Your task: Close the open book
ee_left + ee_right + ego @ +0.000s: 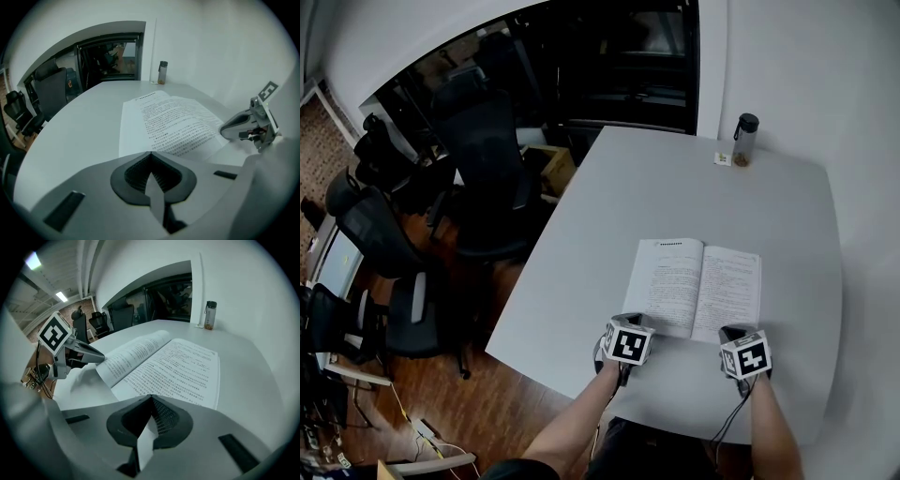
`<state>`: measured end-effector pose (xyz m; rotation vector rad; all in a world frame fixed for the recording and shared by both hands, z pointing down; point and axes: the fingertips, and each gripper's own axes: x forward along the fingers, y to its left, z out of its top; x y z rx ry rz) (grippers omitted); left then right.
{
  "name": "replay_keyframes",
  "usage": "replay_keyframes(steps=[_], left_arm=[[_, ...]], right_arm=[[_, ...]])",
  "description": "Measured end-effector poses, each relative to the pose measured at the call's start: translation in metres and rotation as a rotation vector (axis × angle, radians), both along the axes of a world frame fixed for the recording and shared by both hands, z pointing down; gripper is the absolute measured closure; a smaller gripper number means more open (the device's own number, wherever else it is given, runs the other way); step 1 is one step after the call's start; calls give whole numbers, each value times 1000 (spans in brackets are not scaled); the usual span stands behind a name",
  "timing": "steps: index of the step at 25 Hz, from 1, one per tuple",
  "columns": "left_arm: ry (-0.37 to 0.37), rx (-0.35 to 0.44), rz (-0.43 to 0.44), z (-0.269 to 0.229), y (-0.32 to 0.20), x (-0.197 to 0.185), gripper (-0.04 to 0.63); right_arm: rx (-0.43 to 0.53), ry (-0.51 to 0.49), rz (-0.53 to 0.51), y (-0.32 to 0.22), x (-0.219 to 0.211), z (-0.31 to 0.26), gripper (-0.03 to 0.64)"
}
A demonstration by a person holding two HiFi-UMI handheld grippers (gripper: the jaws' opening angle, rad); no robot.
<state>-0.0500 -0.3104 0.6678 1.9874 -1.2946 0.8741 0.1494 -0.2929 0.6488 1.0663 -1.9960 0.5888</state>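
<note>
Because the book [698, 286] lies open and face up on the desk [675, 187], with its spine [697, 291] running straight away from the person, closing it calls for one page block to be swung sideways across that spine onto the other.

Position of the claws relative to the book:
- Both claws sit at the near edge of the book, pointing forward and down toward it.
- The left claw [151, 153] is at the near outer corner of the left page [667, 281]. The right gripper view shows its tip just beside that corner. Contact cannot be confirmed.
- The right claw [151, 396] is at the near outer corner of the right page [729, 286], just beside it.
- Each claw is nearer to its own page, so neither has a clear advantage.

State of the claws:
- Left claw: jaws fully together, tips meeting, nothing between them.
- Right claw: jaws fully together, nothing between them.

Assessment: the left page bows upward from the desk more than the right page, which lies flatter. A closed tip could probably slide under the bowed edge and lever that block over. The lift should run along the outer edge, parallel to the spine. Otherwise a single sheet may fold over alone.
</note>
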Motion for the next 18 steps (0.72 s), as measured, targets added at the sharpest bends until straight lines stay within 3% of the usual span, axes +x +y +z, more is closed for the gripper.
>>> replay_keyframes(steps=[5,9,18], left_arm=[[18,-3,27,-2,-3,17,591],[60,12,78,-5,-3,52,591],[160,138,147,-52,-18,117,591]], right_arm=[[-11,-16,-14,0,-1,2,612],[-11,-46,-5,-1,-1,3,612],[19,-81,34,0,6,3,612]])
